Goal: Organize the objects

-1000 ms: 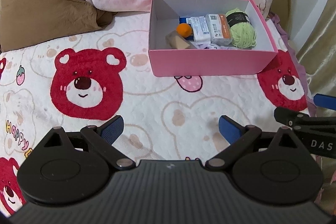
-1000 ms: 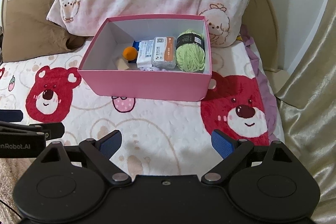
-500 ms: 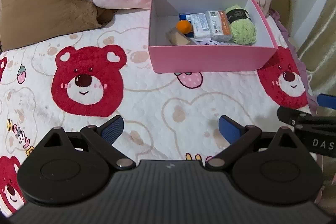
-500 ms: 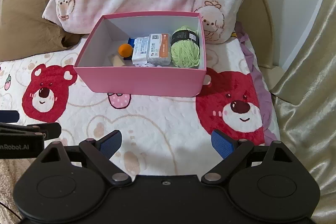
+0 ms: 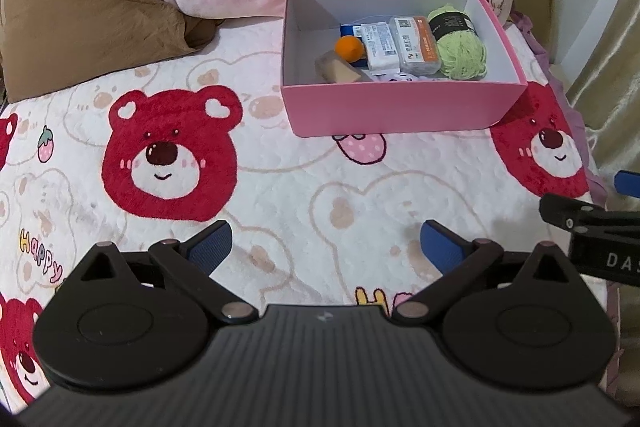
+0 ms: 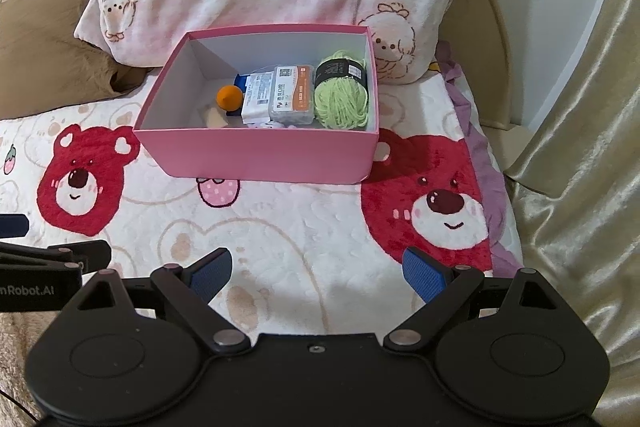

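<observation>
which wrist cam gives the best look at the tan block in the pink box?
Left wrist. There the tan block shows most of its top, beside the orange ball inside the pink box. In the right wrist view the box's front wall hides much of the block; only a pale sliver shows.

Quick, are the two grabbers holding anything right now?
Left gripper: jaws open, holding nothing, over the bear blanket.
Right gripper: jaws open, holding nothing.
</observation>
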Motion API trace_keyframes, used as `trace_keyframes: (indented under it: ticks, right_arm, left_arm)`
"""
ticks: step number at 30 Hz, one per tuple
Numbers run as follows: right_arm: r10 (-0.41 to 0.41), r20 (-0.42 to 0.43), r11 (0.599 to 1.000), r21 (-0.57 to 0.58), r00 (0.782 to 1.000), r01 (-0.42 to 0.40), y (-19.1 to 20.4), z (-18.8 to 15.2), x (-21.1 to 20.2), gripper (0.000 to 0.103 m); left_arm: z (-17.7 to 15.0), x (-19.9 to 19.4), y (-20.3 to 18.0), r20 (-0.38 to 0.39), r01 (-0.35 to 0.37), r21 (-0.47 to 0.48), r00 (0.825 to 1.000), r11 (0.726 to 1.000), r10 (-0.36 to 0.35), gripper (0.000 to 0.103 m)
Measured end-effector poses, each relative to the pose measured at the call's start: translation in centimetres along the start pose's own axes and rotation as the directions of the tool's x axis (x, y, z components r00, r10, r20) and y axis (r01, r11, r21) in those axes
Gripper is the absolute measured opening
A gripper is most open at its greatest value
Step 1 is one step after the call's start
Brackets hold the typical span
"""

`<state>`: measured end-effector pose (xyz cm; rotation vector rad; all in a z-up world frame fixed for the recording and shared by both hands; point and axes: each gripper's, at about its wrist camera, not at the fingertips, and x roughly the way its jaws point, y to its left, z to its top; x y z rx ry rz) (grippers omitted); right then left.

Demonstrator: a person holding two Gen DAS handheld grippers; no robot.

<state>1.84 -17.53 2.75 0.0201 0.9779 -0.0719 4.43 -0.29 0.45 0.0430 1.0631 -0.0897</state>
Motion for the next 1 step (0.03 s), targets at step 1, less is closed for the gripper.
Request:
trace_keyframes:
  ticks: [1]
  right_arm:
    - [-0.001, 0.000, 1.000, -0.001, 1.000, 0.001, -0.03, -0.01, -0.01, 0.094]
  left_arm:
    - [0.01, 0.00, 0.13, -0.002, 0.000, -0.002, 1.000, 1.000, 0.000, 0.102]
